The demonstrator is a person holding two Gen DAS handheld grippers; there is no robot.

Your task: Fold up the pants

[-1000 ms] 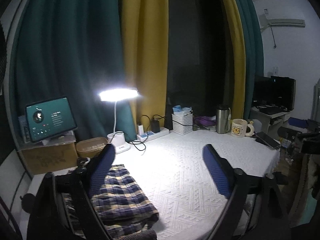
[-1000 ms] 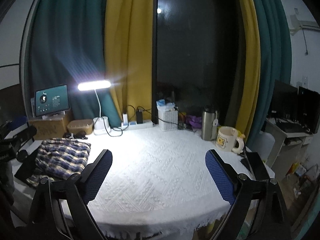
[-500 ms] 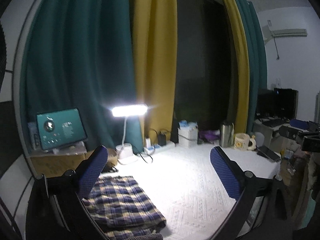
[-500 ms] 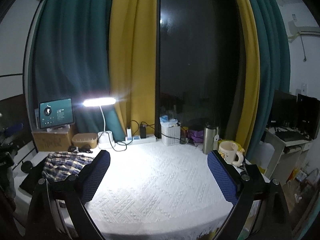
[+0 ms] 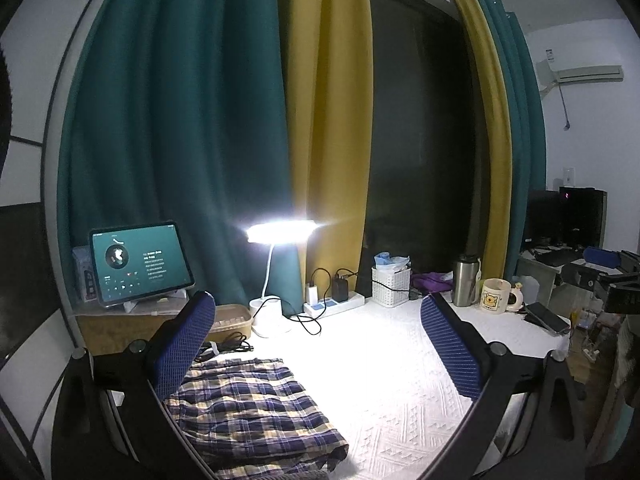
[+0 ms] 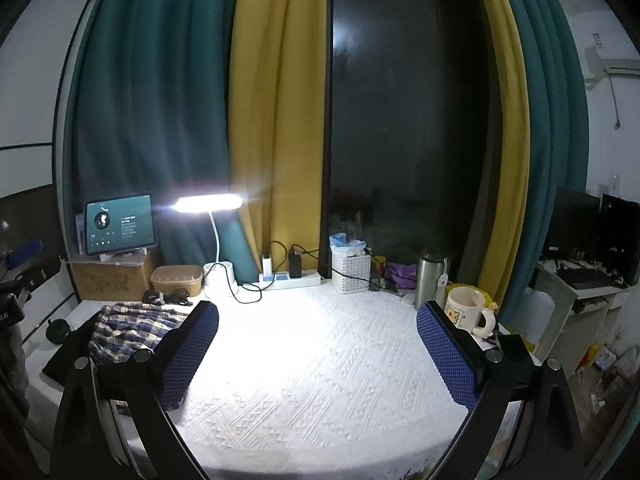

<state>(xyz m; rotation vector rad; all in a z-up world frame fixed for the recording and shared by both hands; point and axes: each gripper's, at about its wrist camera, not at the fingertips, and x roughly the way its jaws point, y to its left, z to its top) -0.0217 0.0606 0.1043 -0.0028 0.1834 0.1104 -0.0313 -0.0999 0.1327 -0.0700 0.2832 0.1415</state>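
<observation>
The plaid pants (image 5: 248,404) lay folded flat on the white tablecloth (image 5: 384,364), in front of the lit desk lamp (image 5: 276,236) and to its left. The left gripper (image 5: 320,344) was held above the cloth, its jaws having just opened wide, nothing between them. The right gripper (image 6: 320,356), right of the lamp, had also just opened wide and held nothing.

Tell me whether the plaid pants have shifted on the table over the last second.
No. The plaid pants lie folded by the same table corner, before the lamp.
</observation>
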